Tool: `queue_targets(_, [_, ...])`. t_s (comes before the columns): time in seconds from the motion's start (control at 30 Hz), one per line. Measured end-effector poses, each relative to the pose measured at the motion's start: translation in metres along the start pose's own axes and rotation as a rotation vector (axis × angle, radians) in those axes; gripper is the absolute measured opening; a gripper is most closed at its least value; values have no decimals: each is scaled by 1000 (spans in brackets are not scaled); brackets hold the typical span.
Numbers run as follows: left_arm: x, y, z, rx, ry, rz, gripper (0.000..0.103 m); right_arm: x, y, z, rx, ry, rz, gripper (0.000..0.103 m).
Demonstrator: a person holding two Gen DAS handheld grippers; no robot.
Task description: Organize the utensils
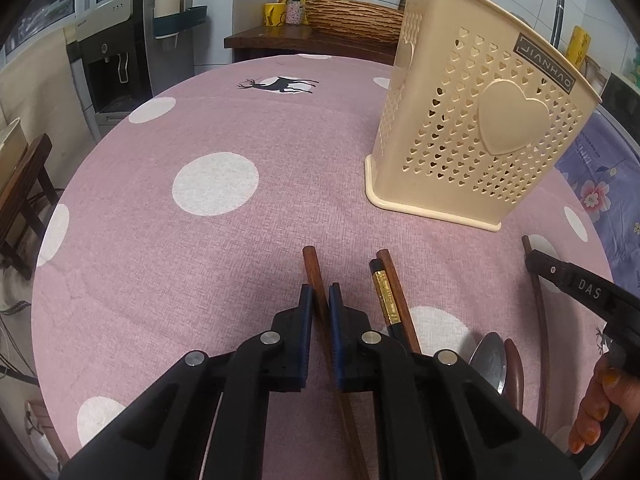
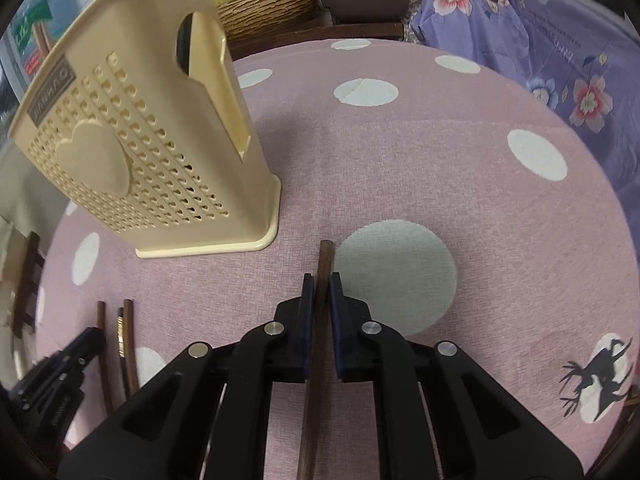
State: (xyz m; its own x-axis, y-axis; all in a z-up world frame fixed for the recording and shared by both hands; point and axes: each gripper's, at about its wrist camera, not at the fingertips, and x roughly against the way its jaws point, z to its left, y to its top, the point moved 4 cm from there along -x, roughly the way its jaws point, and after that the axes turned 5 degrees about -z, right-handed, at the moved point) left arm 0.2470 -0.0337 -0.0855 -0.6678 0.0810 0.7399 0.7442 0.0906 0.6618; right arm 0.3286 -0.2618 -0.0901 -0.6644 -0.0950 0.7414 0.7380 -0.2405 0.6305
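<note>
A cream perforated utensil holder with a raised heart stands on the pink dotted tablecloth. My left gripper is shut on a brown wooden chopstick lying on the cloth. Beside it to the right lie a black-and-gold chopstick and another brown chopstick, then a metal spoon and a wooden spoon. My right gripper is shut on a dark brown chopstick in front of the holder. That gripper's side shows at the left wrist view's right edge.
A woven basket, yellow cup and bottles sit on a dark side table behind. A water dispenser stands far left. Purple floral fabric borders the table on the right. A hand grips the right tool.
</note>
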Motion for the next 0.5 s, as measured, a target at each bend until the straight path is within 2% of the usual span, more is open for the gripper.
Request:
queue_targets(0.23, [10,6,3,55,-37,-38,8,19,8,-6,-63,101,-64,8])
queue_targets(0.3, [19,10,4,69,-58,-61,7,31,11,-6,-70,129,-96,8])
queue_targets(0.33, [23,13,4,74,-67,-70,2,38,13,-7,-69,141,-113,8])
queue_targets(0.5, [55,24,2,65,-108,-146,2,78,21,-7,-46,189,-208,8])
